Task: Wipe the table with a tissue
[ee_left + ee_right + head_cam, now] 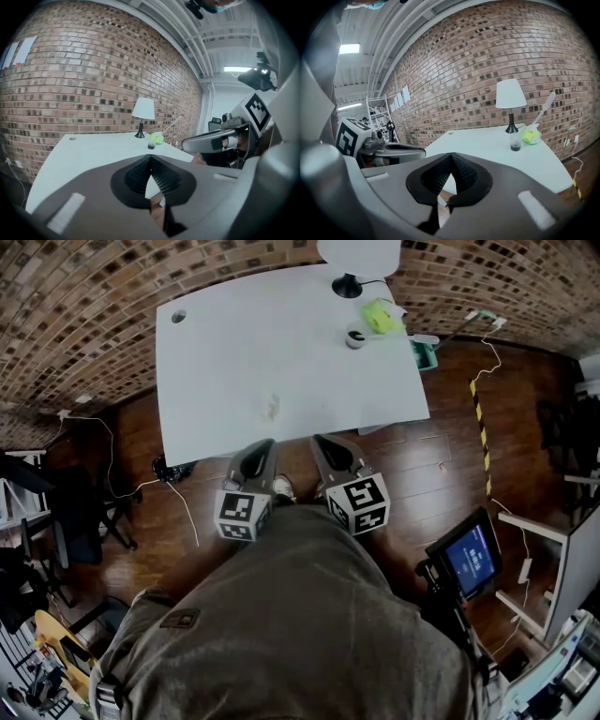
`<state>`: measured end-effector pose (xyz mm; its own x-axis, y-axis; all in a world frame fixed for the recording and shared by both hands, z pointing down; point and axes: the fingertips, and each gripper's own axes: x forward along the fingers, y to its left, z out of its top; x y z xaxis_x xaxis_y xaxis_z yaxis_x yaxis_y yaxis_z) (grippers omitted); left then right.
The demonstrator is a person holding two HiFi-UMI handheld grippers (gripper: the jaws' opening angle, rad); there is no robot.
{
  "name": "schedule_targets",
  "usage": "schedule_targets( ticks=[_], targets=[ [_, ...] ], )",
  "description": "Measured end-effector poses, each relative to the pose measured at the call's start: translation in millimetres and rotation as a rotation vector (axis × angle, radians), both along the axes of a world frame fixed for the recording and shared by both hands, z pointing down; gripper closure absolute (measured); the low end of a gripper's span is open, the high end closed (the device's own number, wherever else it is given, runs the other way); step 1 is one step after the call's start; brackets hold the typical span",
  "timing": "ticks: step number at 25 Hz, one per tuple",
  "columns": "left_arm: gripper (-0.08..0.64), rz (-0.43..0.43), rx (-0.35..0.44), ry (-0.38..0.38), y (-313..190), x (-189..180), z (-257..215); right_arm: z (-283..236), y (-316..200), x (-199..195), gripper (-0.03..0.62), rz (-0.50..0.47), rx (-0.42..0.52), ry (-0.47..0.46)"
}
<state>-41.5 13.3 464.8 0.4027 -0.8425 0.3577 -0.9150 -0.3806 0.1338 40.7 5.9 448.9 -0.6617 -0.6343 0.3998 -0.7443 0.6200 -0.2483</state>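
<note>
Red-brick wall (94,296), dark wooden floor (450,437), white-shaded lamp (510,93), bright ceiling strip light (349,48).

The lamp (359,254) runs off the top edge. A mark (272,408) on the table (234,343) is too small to identify.

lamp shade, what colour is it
White. The lamp shade shows best in the right gripper view.

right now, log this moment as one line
stage: wiping not begun | left gripper: shut, empty | right gripper: shut, empty | white rectangular table: brownish smudge near front edge
</note>
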Motion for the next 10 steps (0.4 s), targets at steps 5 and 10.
schedule_targets(
  ticks=[5, 10],
  targets=[
    [0.558, 0.006, 0.001, 0.013, -0.1, -3.4, -0.4, -1.6, 1.7, -4.0, 0.583, 0.008, 0.007, 0.007],
    [0.558, 0.006, 0.003, 0.024, 1.3, -8.6, -0.2, -1.9, 5.0, -8.9, 0.583, 0.012, 0.012, 0.012]
  ],
)
